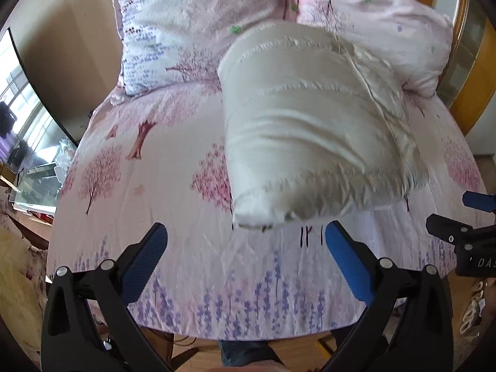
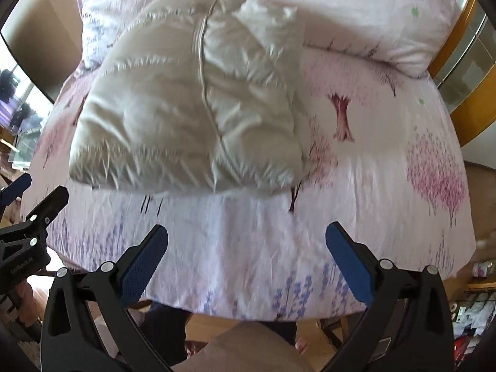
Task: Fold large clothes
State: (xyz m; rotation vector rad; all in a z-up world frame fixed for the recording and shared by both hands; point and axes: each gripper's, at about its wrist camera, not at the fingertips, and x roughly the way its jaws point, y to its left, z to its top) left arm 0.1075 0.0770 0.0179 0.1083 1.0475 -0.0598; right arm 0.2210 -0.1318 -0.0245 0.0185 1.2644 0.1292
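A cream quilted puffer jacket (image 1: pixel 310 124) lies folded into a thick bundle on the bed, its zipper seam on top; it also shows in the right wrist view (image 2: pixel 192 102). My left gripper (image 1: pixel 246 232) is open and empty, held just in front of the bundle's near edge, above the sheet. My right gripper (image 2: pixel 246 232) is open and empty too, a little back from the bundle, above the foot of the bed. The right gripper also shows at the right edge of the left wrist view (image 1: pixel 465 214), and the left gripper at the left edge of the right wrist view (image 2: pixel 34 195).
The bed (image 1: pixel 186 263) has a pink sheet printed with trees and lavender. Two matching pillows (image 1: pixel 186 31) (image 1: pixel 387 24) lie at the head, the right one touching the jacket. A wooden frame (image 1: pixel 477 99) stands right, a TV and glass stand (image 1: pixel 34 155) left.
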